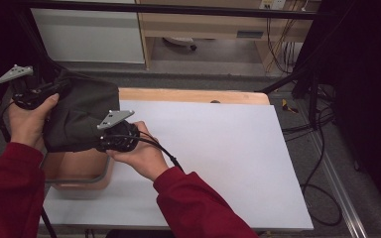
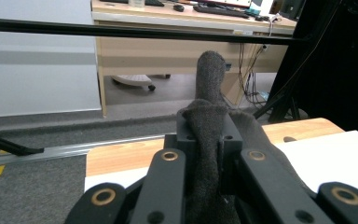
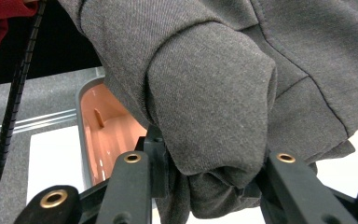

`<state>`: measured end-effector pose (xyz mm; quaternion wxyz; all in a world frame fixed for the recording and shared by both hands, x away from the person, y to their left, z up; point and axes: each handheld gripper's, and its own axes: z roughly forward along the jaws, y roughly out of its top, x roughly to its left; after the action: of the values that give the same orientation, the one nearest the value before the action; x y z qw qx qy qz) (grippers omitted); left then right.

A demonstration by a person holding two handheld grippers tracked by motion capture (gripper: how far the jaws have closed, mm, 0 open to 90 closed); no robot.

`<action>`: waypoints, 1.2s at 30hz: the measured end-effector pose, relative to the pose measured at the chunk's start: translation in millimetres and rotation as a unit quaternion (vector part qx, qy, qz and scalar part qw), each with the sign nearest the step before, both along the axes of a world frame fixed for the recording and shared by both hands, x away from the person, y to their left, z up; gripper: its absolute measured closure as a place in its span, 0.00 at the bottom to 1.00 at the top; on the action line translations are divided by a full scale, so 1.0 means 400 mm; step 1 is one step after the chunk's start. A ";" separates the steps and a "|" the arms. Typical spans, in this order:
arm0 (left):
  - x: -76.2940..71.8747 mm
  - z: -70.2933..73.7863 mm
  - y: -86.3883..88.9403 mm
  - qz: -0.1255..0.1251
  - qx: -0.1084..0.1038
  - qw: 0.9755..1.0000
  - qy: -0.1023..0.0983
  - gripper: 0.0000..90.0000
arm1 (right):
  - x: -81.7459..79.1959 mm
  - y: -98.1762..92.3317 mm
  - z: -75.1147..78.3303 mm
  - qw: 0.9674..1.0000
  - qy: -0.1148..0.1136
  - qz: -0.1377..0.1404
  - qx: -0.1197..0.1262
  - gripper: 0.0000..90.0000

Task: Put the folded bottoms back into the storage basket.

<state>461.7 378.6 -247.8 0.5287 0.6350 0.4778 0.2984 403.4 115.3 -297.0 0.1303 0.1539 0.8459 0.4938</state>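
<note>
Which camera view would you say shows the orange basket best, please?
The right gripper view: it looks into the orange basket, showing its grey rim and ribbed inside. The high view shows only its front wall and rim under the dark grey garment held by both grippers. The left gripper view looks over the table edge.

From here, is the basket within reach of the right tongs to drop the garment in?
Probably yes: the right tongs, shut on the grey garment, are held just above the pink basket, with nothing but the hanging cloth between them.

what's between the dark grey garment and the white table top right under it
The salmon-coloured bin sits under the dark grey garment, on the white table top, seen in the high view.
</note>
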 end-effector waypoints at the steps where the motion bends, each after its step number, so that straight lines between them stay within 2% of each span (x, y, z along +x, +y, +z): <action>1: 0.000 -0.001 0.003 0.000 0.000 1.000 0.000 0.93 | 0.000 0.003 0.000 1.000 0.000 0.000 0.000 0.72; 22: 0.001 -0.045 0.041 0.013 -0.005 1.000 0.012 0.93 | 0.006 0.044 -0.031 1.000 0.008 0.006 -0.009 0.72; 36: 0.000 -0.065 0.052 0.015 -0.008 1.000 0.018 0.93 | 0.005 0.055 -0.047 1.000 0.011 0.007 -0.013 0.72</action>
<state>461.6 399.2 -273.8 0.5205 0.6288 0.4990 0.2910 405.4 137.4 -315.6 0.1192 0.1517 0.8549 0.4816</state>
